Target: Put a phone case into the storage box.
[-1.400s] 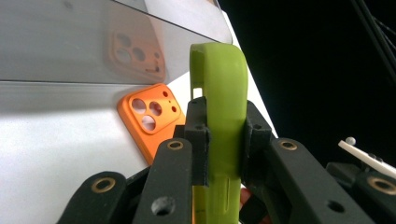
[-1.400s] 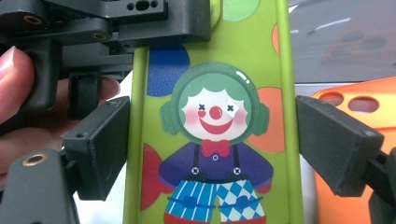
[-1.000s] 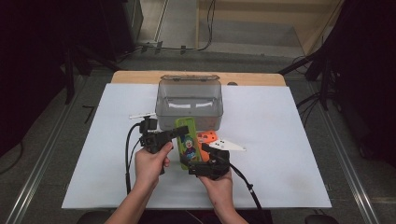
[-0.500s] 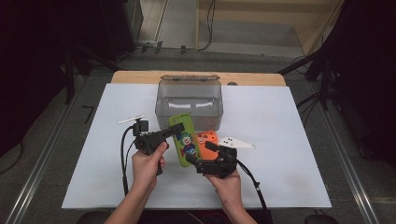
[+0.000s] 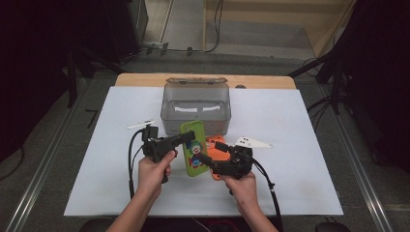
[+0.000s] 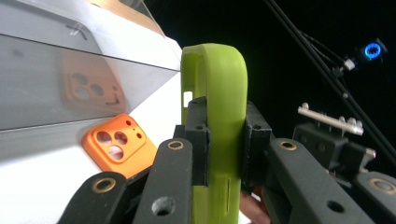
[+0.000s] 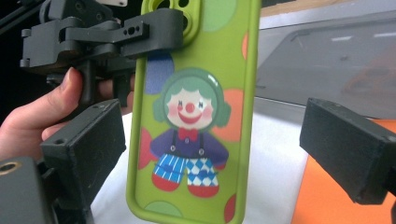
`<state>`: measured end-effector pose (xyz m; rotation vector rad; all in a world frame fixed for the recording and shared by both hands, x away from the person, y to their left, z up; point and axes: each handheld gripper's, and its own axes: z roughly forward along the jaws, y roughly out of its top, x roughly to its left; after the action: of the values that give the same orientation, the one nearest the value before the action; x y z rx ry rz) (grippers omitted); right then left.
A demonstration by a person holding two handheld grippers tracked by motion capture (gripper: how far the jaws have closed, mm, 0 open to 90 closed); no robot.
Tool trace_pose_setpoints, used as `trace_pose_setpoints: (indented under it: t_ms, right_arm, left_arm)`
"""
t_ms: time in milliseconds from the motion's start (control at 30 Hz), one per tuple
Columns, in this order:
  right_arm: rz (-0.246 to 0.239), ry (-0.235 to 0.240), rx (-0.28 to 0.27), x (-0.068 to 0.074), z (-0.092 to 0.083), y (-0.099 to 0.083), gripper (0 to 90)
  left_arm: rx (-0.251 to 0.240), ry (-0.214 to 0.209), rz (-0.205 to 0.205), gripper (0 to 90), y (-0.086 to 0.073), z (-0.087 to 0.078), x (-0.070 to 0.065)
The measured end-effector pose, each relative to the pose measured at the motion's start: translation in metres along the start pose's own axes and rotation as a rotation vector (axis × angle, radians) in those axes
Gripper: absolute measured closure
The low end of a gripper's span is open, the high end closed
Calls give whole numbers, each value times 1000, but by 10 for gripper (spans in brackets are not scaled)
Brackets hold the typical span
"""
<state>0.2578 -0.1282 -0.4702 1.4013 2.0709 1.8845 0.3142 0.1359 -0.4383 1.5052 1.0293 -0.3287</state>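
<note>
Work in hand: handling of a lime-green rubbery phone case printed with a clown figure (image 5: 194, 149), raised off the table between the two grippers.
Green case position: upright and slightly tilted, just in front of the clear grey plastic bin (image 5: 196, 106), above the white table cover (image 5: 290, 169).
Left gripper (image 5: 183, 138): jaws clamped on the upper edge of the green case near its camera cut-out; in the left gripper view the pads press on both sides of the case's thin wall (image 6: 219, 116).
Right gripper (image 5: 211, 153): jaws stand wide on either side of the case's lower part and have just been narrowing a little; the case (image 7: 196, 112) sits between the pads, with a clear gap on each side, so no grip yet.
Orange case: a second, orange phone case with camera holes (image 6: 119, 142) lies flat on the cover beside the bin, partly under the right gripper.
Done so far: green case picked up and held steady by one gripper.
Left to do, by my judgement: right gripper needs to close on the case's lower sides; whatever follows, placing it in the bin or handing it over, is not yet begun.
Other item: a white flat plastic piece (image 5: 251, 142) lies on the cover to the right.
</note>
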Motion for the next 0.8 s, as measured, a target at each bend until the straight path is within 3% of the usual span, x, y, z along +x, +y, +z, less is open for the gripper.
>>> trace_pose_setpoints:
  t_ms: [133, 300, 567, 733, 800]
  right_arm:
    - [-9, 19, 30, -3, 0, 6, 54]
    - [-22, 48, 42, -3, 1, 11, 54]
    - [-36, 88, 31, -3, 2, 11, 54]
    - [-34, 120, 26, -7, 2, 11, 61]
    - [-42, 123, 25, -10, 1, 11, 143]
  left_arm:
    - [24, -4, 39, 781, 1, 2, -2]
    - [38, -44, 76, 782, 3, 2, -3]
    - [62, -163, 39, 781, 5, 2, 3]
    - [71, -195, 44, 781, 7, 1, 4]
    - [87, -193, 68, 781, 9, 1, 3]
